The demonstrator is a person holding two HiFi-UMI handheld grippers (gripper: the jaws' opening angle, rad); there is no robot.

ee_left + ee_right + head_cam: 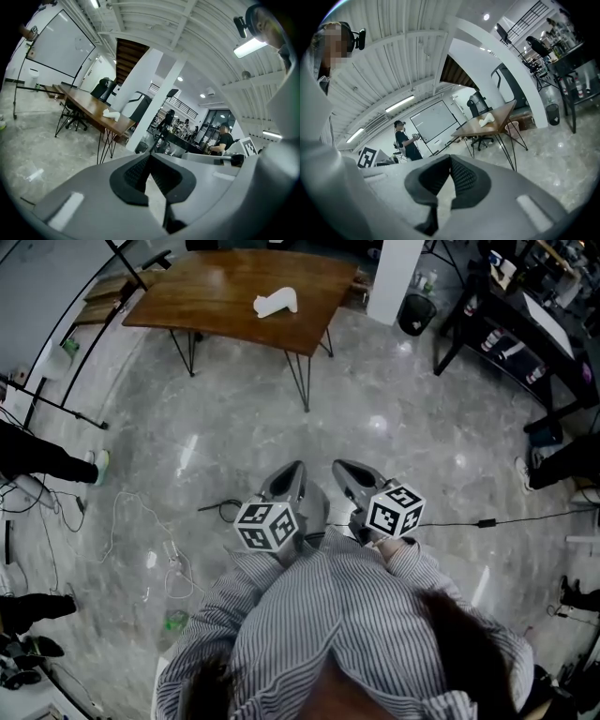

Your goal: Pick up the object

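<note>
The object is a white, lumpy thing [275, 303] lying on a brown wooden table [206, 296] on thin black legs, far across the floor from me. It also appears small in the left gripper view [111, 114] and the right gripper view [486, 120]. My left gripper [296, 468] and right gripper [342, 468] are held side by side close to my chest, pointing towards the table. The left gripper [149, 158] has its jaw tips meeting with nothing between them. On the right gripper [450, 160] the tips likewise touch and hold nothing.
Grey marble floor lies between me and the table. A white pillar [394, 277] and a black bin [416, 313] stand right of the table, with a black desk [525, 324] further right. Cables [141, 531] trail at the left. A person [405, 140] stands by a whiteboard.
</note>
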